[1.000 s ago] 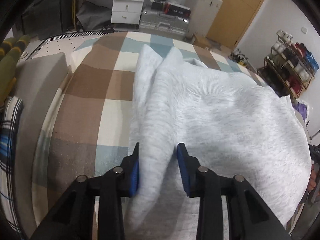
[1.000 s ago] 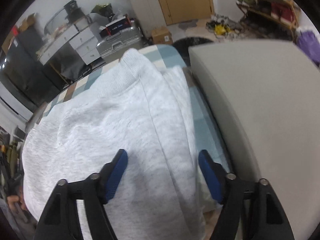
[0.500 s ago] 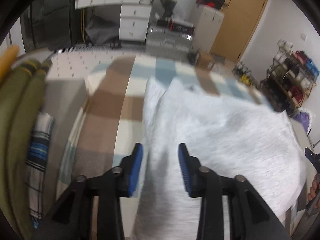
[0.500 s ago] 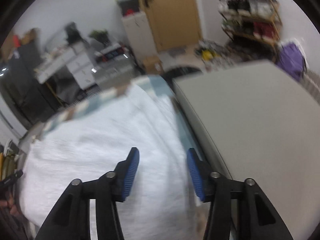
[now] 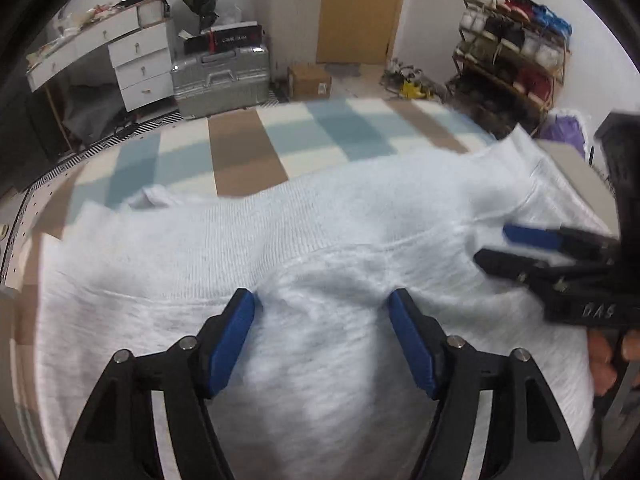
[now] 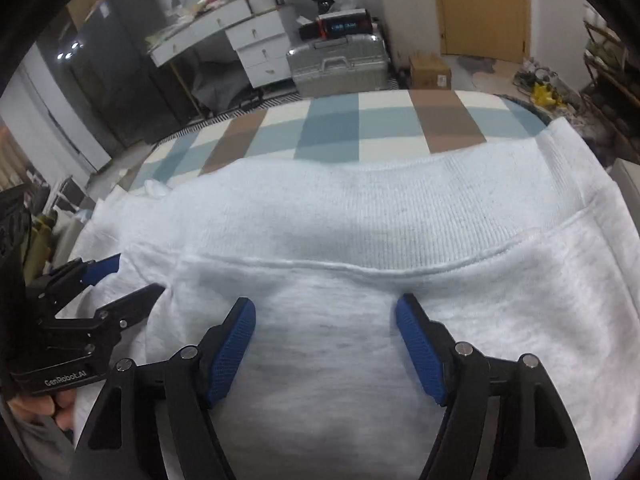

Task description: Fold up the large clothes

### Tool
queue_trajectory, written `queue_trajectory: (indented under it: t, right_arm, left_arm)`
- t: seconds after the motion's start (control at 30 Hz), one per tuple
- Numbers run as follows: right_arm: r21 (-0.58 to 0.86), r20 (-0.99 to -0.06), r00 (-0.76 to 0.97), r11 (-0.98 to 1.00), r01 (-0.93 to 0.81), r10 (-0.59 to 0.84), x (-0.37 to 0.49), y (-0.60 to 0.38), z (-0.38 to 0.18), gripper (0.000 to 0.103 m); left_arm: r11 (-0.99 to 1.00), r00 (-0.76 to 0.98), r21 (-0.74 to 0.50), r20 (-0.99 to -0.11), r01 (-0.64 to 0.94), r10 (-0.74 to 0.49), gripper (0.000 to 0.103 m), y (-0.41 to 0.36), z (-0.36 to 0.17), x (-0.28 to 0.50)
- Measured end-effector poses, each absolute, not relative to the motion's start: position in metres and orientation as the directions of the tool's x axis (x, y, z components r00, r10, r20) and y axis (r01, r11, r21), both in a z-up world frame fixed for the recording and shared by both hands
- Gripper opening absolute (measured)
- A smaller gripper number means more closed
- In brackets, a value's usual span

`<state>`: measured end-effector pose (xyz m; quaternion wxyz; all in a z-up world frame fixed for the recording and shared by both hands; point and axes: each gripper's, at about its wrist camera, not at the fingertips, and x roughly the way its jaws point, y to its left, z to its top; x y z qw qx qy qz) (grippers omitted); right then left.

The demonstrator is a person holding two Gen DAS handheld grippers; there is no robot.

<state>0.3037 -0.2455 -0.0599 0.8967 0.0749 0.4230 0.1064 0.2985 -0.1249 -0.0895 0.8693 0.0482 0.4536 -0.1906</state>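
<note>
Both hands have swung in from the two sides of the bed and now point at the middle of the grey sweatshirt (image 5: 320, 264). The left tongs (image 5: 322, 344) and the right tongs (image 6: 326, 344) have just been opening. Now both stand wide apart with nothing pinched; only flat cloth lies under the gap.

The sweatshirt lies on the checked blanket (image 5: 248, 152) on the bed. Its sides look tucked in already, so it makes one wide band. The ribbed hem (image 6: 360, 220) lies on the far side. I think the side folds are done, and one more fold across is left.

The far edge of the sweatshirt is free, with bare blanket behind it. A grey cushion (image 5: 580, 176) sits near its right end. The two tongs are near each other, so they could bump.
</note>
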Motion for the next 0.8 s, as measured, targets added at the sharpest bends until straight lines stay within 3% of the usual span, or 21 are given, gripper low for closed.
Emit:
queue_trajectory:
  t: [0.07,0.23,0.4,0.5,0.6,0.73,0.8]
  right_arm:
    - [0.196,-0.748,0.616,0.969,-0.148,0.245,0.298,-0.244,-0.059,0.073]
    - [0.163,-0.751,0.630,0.981,-0.109,0.195,0.277,-0.241,-0.040,0.072]
    - [0.189,-0.690,0.657,0.952,-0.242,0.303,0.240,-0.218,-0.019,0.075]
    - [0.114,-0.741,0.631,0.969,-0.219,0.230,0.255,-0.210,-0.051,0.075]
    - [0.076,-0.711,0.671,0.972,-0.223,0.209,0.253,-0.213,-0.061,0.076]
    - [0.127,-0.715,0.659,0.970,-0.207,0.234,0.233,-0.218,-0.032,0.074]
    - [0.153,-0.685,0.672,0.957,-0.245,0.282,0.219,-0.219,-0.021,0.076]
  left_arm:
    - [0.920,0.507,-0.150,-0.796,0.363,-0.330,0.070,-0.114,-0.089,0.300]
    - [0.933,0.543,-0.087,-0.793,0.349,-0.277,0.068,-0.119,-0.075,0.287]
    - [0.901,0.585,-0.104,-0.728,0.422,-0.358,0.070,-0.119,-0.048,0.235]
    - [0.899,0.554,-0.015,-0.783,0.438,-0.283,0.070,-0.131,-0.082,0.235]
    - [0.886,0.602,0.046,-0.749,0.462,-0.276,0.074,-0.132,-0.093,0.232]
    - [0.913,0.570,-0.033,-0.771,0.408,-0.283,0.074,-0.121,-0.069,0.228]
    - [0.899,0.565,-0.112,-0.743,0.423,-0.359,0.074,-0.112,-0.051,0.211]
